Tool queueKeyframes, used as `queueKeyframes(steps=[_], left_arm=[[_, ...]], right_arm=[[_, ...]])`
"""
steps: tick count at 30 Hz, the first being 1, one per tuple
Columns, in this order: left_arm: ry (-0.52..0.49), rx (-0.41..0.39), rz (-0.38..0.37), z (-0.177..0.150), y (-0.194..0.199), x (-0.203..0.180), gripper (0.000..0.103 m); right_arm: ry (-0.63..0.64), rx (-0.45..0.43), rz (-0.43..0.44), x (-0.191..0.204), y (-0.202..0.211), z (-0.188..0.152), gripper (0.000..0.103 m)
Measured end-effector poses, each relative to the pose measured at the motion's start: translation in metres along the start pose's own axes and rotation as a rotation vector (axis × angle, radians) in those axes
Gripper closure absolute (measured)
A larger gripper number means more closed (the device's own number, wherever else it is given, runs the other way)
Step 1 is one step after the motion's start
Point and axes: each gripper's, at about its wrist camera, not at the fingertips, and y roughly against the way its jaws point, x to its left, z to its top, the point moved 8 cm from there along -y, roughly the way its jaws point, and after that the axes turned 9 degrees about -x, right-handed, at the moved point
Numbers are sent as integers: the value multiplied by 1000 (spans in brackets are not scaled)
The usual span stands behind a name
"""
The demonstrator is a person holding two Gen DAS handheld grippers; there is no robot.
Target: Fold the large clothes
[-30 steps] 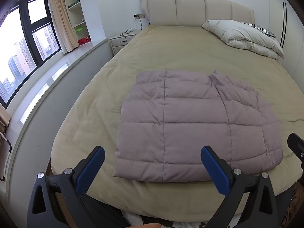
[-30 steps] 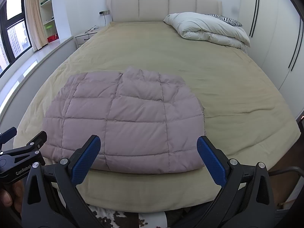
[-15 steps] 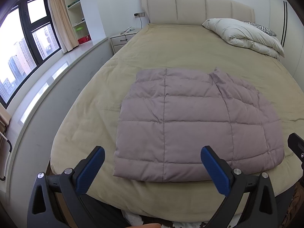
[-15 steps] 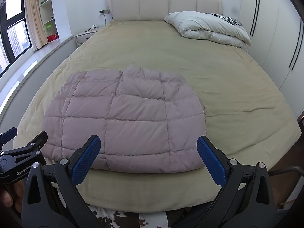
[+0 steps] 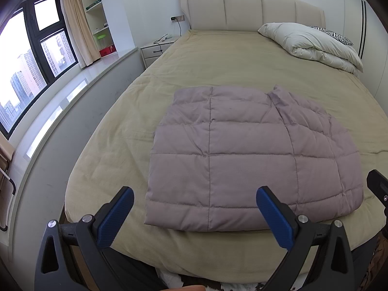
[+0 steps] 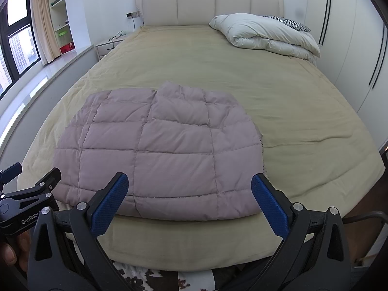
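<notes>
A mauve quilted down jacket (image 5: 252, 155) lies folded into a rough rectangle near the foot of the bed (image 5: 218, 68); it also shows in the right wrist view (image 6: 160, 150). My left gripper (image 5: 194, 208) is open and empty, held just short of the jacket's near edge. My right gripper (image 6: 188, 196) is open and empty, its blue fingertips just above the jacket's near edge. The left gripper's body (image 6: 29, 194) shows at the left of the right wrist view.
The bed has a beige cover and a padded headboard (image 5: 249, 9). A folded white duvet (image 5: 312, 43) lies at the far right. A nightstand (image 5: 157, 51) and a window ledge (image 5: 60, 106) run along the left. Wardrobe doors (image 6: 351, 43) stand on the right.
Both grippers have tilted slightly, so the jacket sits a little lower in each view. Neither jaw has moved, and the jacket lies as before.
</notes>
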Motion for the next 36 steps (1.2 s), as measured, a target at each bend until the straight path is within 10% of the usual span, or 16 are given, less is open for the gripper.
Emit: queueKeyframes(steps=[36], left_arm=[[-1,3,0,-2,0,1,0]], right_arm=[[-5,3,0,3,0,-2,0]])
